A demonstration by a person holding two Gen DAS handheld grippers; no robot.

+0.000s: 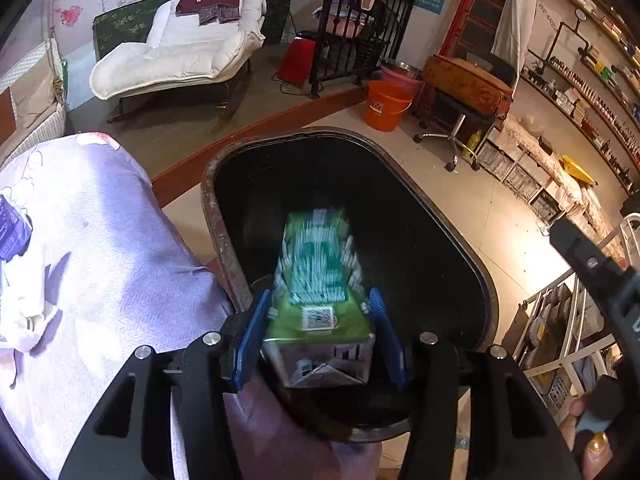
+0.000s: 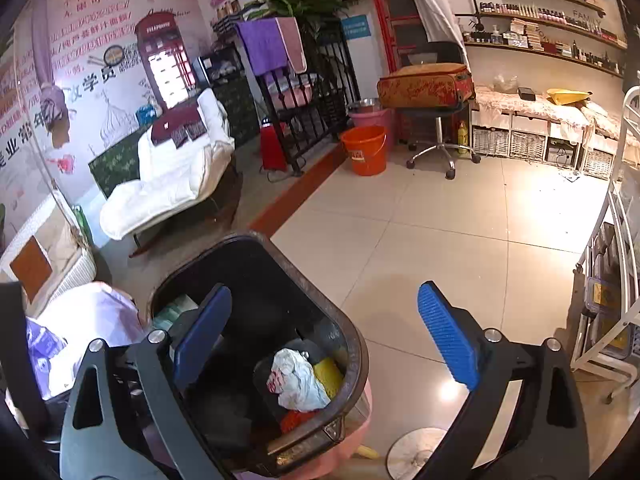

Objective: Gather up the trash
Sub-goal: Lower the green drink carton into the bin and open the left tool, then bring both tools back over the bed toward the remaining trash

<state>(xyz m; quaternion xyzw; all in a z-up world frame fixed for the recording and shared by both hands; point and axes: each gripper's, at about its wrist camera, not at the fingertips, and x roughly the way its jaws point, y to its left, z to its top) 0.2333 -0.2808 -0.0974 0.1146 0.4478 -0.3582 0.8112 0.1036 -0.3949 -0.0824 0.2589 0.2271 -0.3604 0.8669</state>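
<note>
Tiled salon floor point(image 2: 440, 240) under us. Our left gripper point(image 1: 318, 320) clamps a green carton point(image 1: 316, 300) between its blue pads, directly over the black trash bin point(image 1: 224, 232). Our right gripper point(image 2: 320, 336) is spread wide, nothing between its fingers; crumpled white wrapper point(image 2: 300, 380) sits in the bin below them. Orange bucket point(image 2: 366, 152) far ahead.

You are working in what looks like a beauty salon: ahead of your right jaws, wall shelves point(image 2: 552, 36) are carrying rows of small bottles, a white padded recliner point(image 2: 172, 176) is standing beyond them to the left, and promotional posters point(image 2: 80, 40) are covering the wall.
</note>
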